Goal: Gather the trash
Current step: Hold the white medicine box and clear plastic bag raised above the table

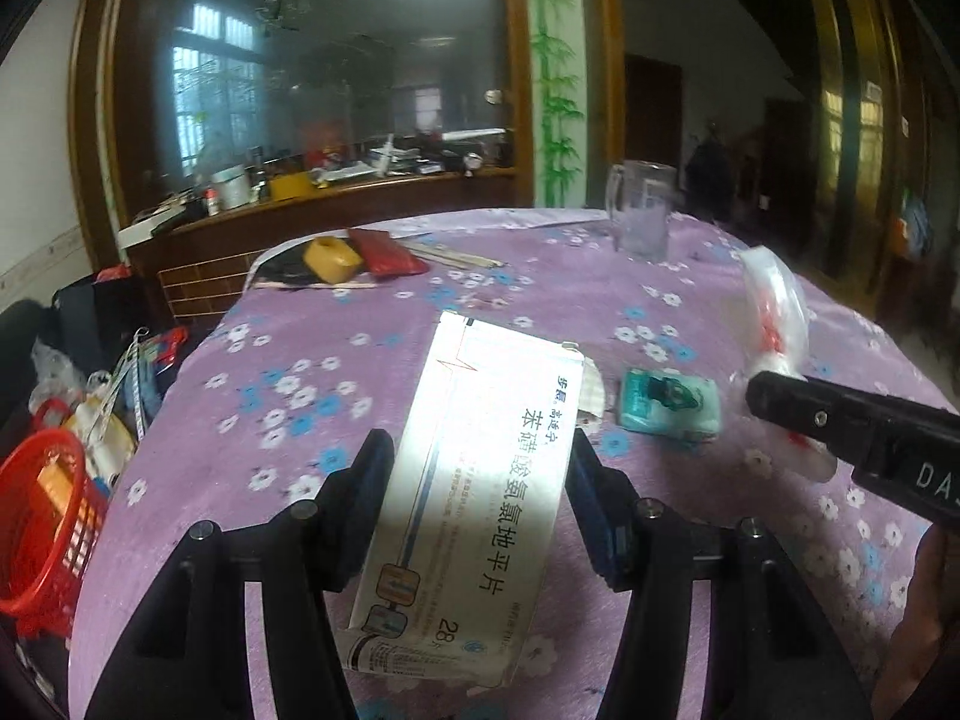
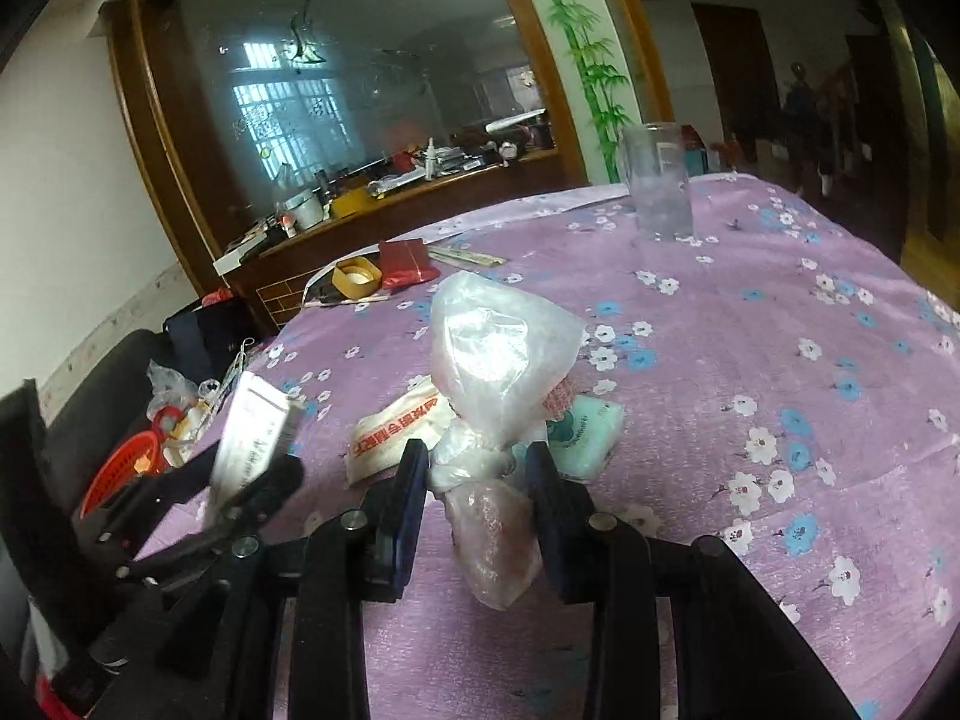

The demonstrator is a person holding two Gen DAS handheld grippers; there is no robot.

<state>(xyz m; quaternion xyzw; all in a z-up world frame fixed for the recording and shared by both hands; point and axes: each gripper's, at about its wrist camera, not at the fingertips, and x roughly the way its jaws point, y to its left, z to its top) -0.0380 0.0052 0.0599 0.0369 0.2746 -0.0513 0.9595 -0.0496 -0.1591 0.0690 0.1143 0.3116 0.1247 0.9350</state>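
Two grippers are both carrying trash above the purple flowered tablecloth point(image 1: 420, 300): the left gripper point(image 1: 474, 456) is clamping a white medicine box point(image 1: 474, 480) across its width, while the right gripper point(image 2: 477, 468) is pinching a knotted clear plastic bag point(image 2: 498, 360) at its neck, the bag's top standing up beyond the fingers. Lying on the cloth just past them are a teal packet point(image 1: 669, 402) and a white packet with red lettering point(image 2: 396, 426), while a glass mug point(image 2: 657, 189) is standing near the far edge and a red basket point(image 1: 45, 516) is sitting off the table's left side.
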